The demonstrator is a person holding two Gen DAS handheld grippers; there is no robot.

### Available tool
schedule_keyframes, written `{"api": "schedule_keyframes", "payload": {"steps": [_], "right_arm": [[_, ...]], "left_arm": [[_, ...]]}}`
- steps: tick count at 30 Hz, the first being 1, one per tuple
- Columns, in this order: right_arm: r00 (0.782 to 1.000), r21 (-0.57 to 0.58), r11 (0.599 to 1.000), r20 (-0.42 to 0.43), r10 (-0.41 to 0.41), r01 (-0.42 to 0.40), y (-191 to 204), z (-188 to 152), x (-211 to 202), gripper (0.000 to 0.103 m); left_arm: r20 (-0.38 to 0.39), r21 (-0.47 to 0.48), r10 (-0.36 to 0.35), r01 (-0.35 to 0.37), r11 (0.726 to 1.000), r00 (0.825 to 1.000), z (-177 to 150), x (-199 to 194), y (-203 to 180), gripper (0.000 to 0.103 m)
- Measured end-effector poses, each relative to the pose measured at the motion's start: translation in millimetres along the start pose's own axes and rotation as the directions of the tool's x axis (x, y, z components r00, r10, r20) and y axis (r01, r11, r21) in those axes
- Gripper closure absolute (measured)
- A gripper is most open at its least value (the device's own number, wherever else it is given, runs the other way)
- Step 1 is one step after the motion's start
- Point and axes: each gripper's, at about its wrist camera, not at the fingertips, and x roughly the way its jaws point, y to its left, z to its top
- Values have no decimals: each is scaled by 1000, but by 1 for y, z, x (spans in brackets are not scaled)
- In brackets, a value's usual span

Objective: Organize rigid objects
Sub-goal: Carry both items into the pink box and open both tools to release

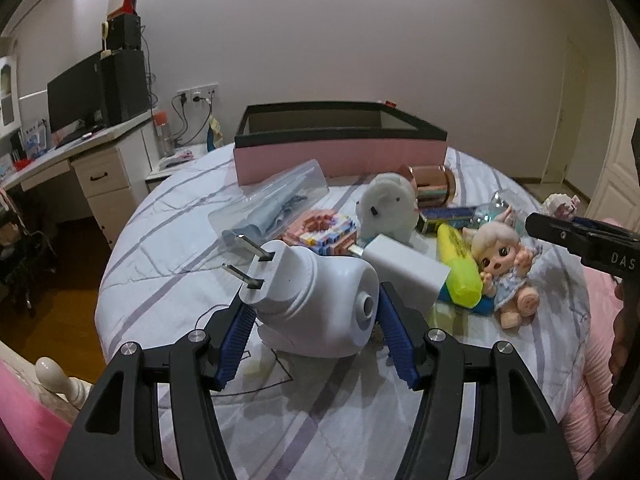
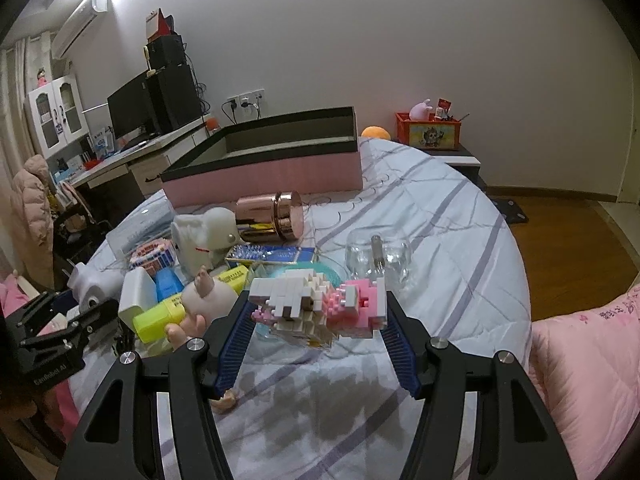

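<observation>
A: Near field first. Left claw (image 1: 316, 312) is clamped on the white plug (image 1: 316, 300); both blue pads press its body, prongs pointing up and to the left, away from the claw. It looks lifted clear of the bed (image 1: 160, 248), though its underside is partly hidden.

B: Right side?

A: Right claw (image 2: 320, 320) holds the brick toy (image 2: 320, 304), white and pink. Its long axis runs across the jaws, pad to pad, so the grip is on its two ends.

B: Mid field?

A: Loose pile on the bed between claws and box: charger (image 1: 404, 276), yellow marker (image 1: 460, 268), doll (image 1: 504, 264), white plush (image 1: 388, 208), copper tin (image 2: 272, 216), glass piece (image 2: 376, 260).

B: And far?

A: Pink box (image 1: 340, 148), open top, dark rim, beyond the pile. Seen from the left claw it lies straight ahead; from the right claw, ahead and to the left.

B: So the left hand is better lined up?

A: My judgement, yes. Both loads must pass over the pile and clear the near rim; the right one also needs a leftward swing.
</observation>
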Motion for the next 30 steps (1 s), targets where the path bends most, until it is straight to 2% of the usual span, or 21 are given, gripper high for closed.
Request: {"api": "schedule_keyframes", "payload": {"steps": [2,8,13,18,24,26,30], "right_arm": [[1000,-7,1000,10,6,-6,4,3,-3,40],[999,-54,998,41,25,-23,18,28,-6,40],[997,-87,995,54,48,-43,29,54,3,40],[997,-105,993,53,62,-57,39,88,22,40],[998,-115,992,26,59,-56,40,137,61,40],[998,-112,992,0,66,-66,40,149,81,40],[992,-120,990,-106,67,-80,43,167,135,40]], "left_arm": [[8,-21,-29,29,999,1000,4,-3,2,41],[66,-18,-47,49,999,997,35,-13,0,41],[106,0,-58,58,998,993,73,-12,-3,41],[123,23,-57,55,998,991,121,8,-3,41],[59,41,-49,47,998,997,164,64,3,41],[30,29,-61,60,998,998,174,86,8,41],[-38,16,-44,44,999,998,186,128,17,41]]}}
